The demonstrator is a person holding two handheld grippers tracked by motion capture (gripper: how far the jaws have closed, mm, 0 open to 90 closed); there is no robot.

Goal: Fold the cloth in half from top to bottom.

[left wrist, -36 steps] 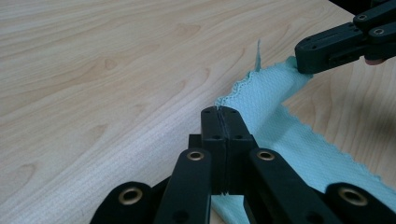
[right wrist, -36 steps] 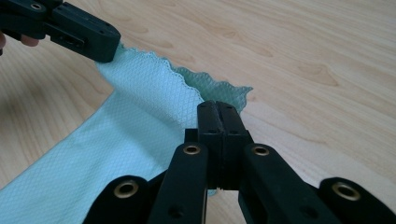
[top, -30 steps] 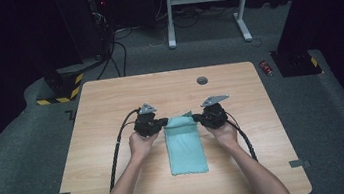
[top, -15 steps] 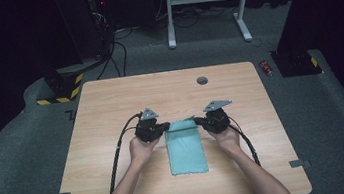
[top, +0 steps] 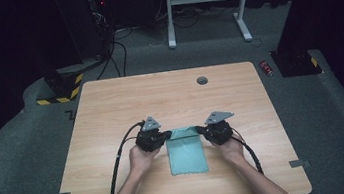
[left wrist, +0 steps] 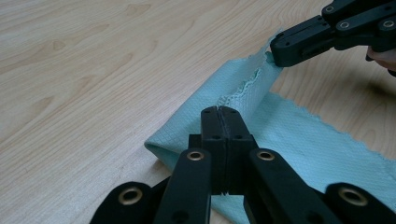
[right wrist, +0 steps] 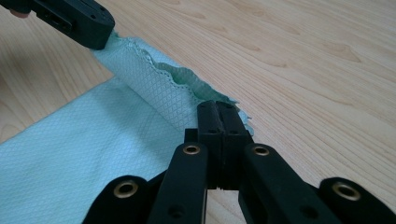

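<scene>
A light teal cloth (top: pixel 186 153) lies on the wooden table (top: pixel 112 115), its near part flat and its far edge lifted. My left gripper (top: pixel 169 134) is shut on the cloth's far left corner, and my right gripper (top: pixel 198 131) is shut on its far right corner. In the left gripper view the shut jaws pinch the cloth (left wrist: pixel 261 135) at its raised, folded-over edge, with the right gripper (left wrist: pixel 280 49) clamping the far corner. In the right gripper view the cloth (right wrist: pixel 116 135) curls up between my right gripper (right wrist: pixel 217 108) and the left gripper (right wrist: pixel 100 39).
A small dark round disc (top: pixel 202 80) sits near the table's far edge. Black cables (top: pixel 120 157) trail from both grippers toward the near edge. Beyond the table stand a white frame (top: pixel 203 2) and a yellow-black striped base (top: pixel 58 94) on the floor.
Both grippers have moved toward the person, drawing the cloth's far edge back over itself. The cloth looks shorter on the table than a second ago.
</scene>
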